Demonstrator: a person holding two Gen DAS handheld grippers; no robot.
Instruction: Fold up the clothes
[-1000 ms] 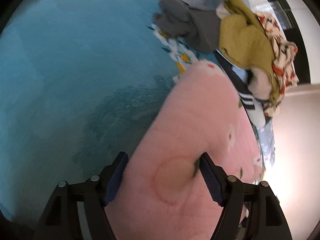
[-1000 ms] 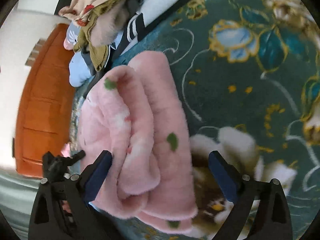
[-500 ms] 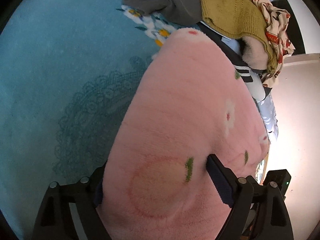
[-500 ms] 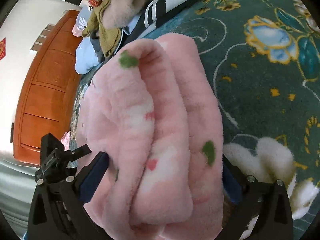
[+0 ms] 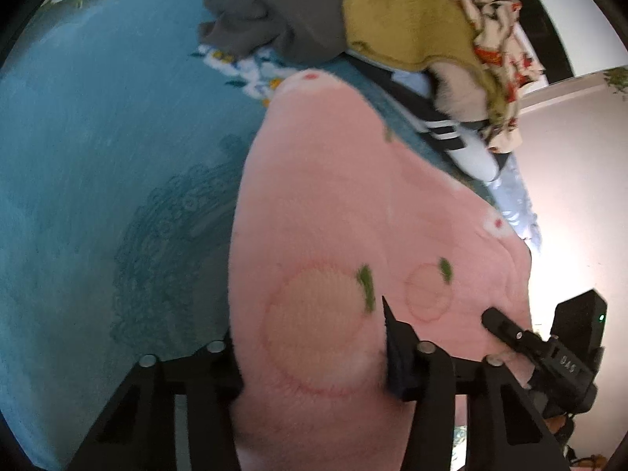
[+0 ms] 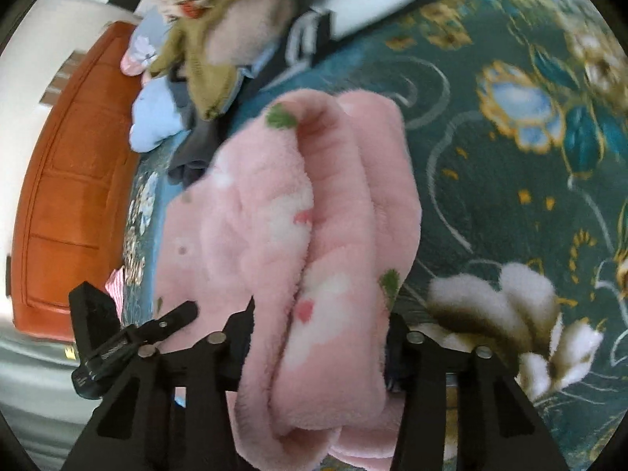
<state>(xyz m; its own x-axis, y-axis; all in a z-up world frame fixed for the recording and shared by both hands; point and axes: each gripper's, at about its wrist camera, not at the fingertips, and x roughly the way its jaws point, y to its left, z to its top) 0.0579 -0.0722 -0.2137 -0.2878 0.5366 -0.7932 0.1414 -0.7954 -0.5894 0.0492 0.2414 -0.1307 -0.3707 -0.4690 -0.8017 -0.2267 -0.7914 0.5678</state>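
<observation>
Basically both grippers are clamping down on the folded pink fleece garment (image 5: 337,204), one at each end of the bundle, jaws closing at this moment with fleece between them. Left gripper (image 5: 314,357) has the flat top face with the stitched circles bulging up between its jaws; its right pad is dug into the pile, left pad hidden under the fabric. Right gripper (image 6: 318,345) bites the rolled edge side, several layers stacked in the jaw gap, fleece spilling over both pads. Judging by that, the two-ended hold is there so the thick fold keeps its shape when carried as one block, probably to a stack or a clear spot; that's a guess. The garment sits on the teal floral blanket (image 6: 510,180), near edge looks raised off it, can't be sure. Beyond it, close by: the unfolded clothes pile (image 5: 412,35) of olive knit, grey top, floral print and a dark piece with white stripes, which blocks any push forward. Orange wooden cabinet (image 6: 74,180) lies past the bed edge in the right view. Open blanket on the outer sides is free. Slippage risk: bulky fleece, outer layers could sag.
</observation>
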